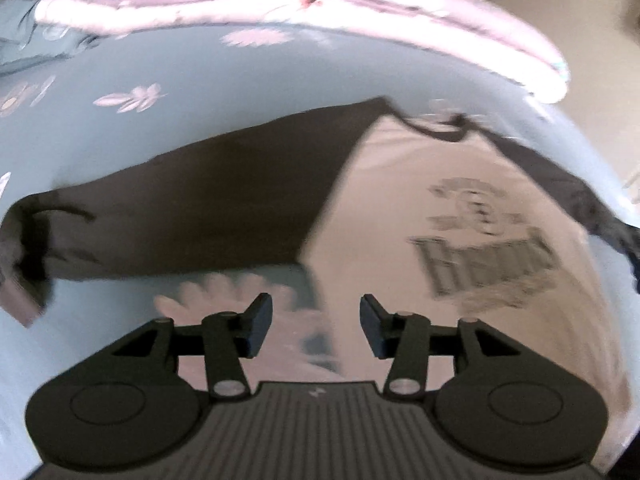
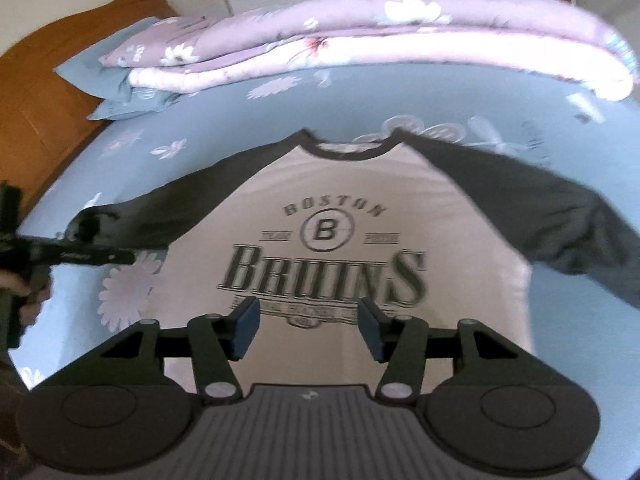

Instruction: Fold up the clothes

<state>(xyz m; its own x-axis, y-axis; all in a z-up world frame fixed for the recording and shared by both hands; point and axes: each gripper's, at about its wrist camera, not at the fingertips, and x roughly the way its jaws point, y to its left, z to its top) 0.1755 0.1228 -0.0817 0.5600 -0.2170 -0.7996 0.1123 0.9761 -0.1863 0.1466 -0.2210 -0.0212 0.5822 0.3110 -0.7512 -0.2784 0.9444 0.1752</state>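
Both of my grippers hang open over the bed with nothing between their pads: my right gripper (image 2: 307,326) sits above the near hem of the shirt (image 2: 328,200), and my left gripper (image 1: 316,326) sits over the blue flowered sheet (image 1: 200,80) at the shirt's left edge, just near of its dark left sleeve (image 1: 200,208). The shirt lies flat and face up, pale body with dark raglan sleeves spread to either side, collar pointing far. My right wrist view reads the chest print (image 2: 326,256) clearly and shows my left gripper from the side, with a hand (image 2: 20,288) on it at the left edge; in my left wrist view the print is blurred. Beyond the collar, a folded pink flowered quilt (image 2: 360,40) lies across the bed. Only the right view shows the blue pillow (image 2: 104,80) and wooden headboard (image 2: 48,92) far left.
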